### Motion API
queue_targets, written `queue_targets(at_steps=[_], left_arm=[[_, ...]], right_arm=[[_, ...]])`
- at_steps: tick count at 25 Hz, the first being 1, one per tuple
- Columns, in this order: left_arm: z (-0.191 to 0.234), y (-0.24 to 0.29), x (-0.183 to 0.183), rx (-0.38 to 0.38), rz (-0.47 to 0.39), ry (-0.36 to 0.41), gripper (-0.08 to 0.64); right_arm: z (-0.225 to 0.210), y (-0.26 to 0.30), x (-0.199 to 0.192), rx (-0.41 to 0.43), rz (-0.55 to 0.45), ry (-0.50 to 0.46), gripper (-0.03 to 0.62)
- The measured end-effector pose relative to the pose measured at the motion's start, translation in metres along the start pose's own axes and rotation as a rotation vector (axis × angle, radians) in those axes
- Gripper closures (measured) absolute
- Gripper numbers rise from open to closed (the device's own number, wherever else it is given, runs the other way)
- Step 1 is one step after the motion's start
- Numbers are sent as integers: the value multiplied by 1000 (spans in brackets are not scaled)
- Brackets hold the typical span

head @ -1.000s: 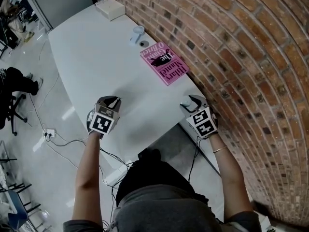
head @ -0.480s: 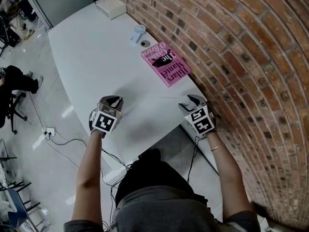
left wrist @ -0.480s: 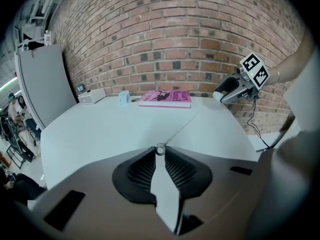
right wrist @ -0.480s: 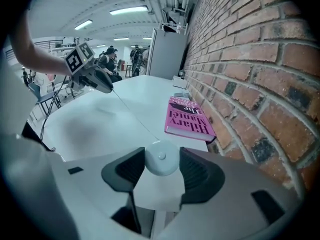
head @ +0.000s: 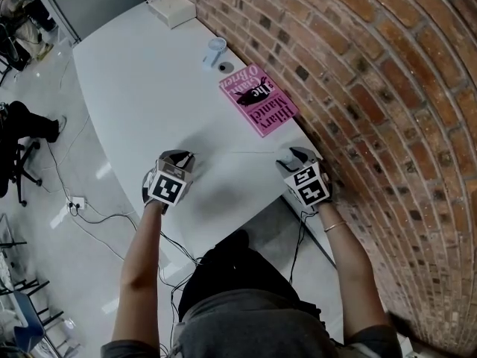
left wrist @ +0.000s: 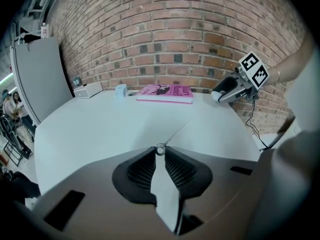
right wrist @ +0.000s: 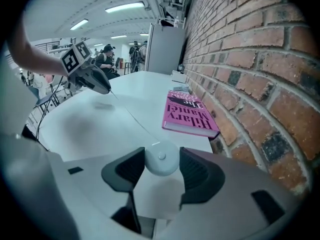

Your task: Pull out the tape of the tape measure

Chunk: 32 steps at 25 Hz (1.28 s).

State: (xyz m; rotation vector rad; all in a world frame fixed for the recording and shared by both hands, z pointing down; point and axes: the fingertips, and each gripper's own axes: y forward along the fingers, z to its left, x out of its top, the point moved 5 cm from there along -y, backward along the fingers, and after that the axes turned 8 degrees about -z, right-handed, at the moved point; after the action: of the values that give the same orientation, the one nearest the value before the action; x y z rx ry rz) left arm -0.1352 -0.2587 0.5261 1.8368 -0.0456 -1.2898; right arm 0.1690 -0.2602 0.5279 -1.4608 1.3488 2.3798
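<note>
Pink book (head: pixel 260 99) on white table (head: pixel 134 88)

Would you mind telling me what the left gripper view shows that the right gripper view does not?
Only the left gripper view: the small end ring pinched in the left gripper. Only the right gripper view: the round white case clamped in the right gripper. Both: the pink book, the thin drawn-out tape and the white table.

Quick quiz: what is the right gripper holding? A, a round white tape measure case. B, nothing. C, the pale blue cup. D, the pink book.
A: the right gripper's fingers clamp a round white tape measure case, its thin tape running off toward the left gripper.
</note>
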Motion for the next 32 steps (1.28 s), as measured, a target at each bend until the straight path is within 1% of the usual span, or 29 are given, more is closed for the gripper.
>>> queue_targets(at_steps=[5, 13, 21, 26, 32], left_arm=[[0, 7, 0, -1, 5, -4, 491], [3, 15, -5, -4, 36, -12, 491], [3, 20, -8, -25, 48, -15, 491], [5, 24, -13, -24, 54, -16, 491], [1, 30, -11, -42, 58, -18, 491]], right_arm=[[-3, 6, -3, 4, 20, 19, 370], [-3, 14, -6, 12, 47, 20, 370], [-6, 22, -11, 5, 59, 21, 369], [-7, 26, -14, 6, 68, 23, 368], [-10, 28, -21, 16, 93, 59, 368]])
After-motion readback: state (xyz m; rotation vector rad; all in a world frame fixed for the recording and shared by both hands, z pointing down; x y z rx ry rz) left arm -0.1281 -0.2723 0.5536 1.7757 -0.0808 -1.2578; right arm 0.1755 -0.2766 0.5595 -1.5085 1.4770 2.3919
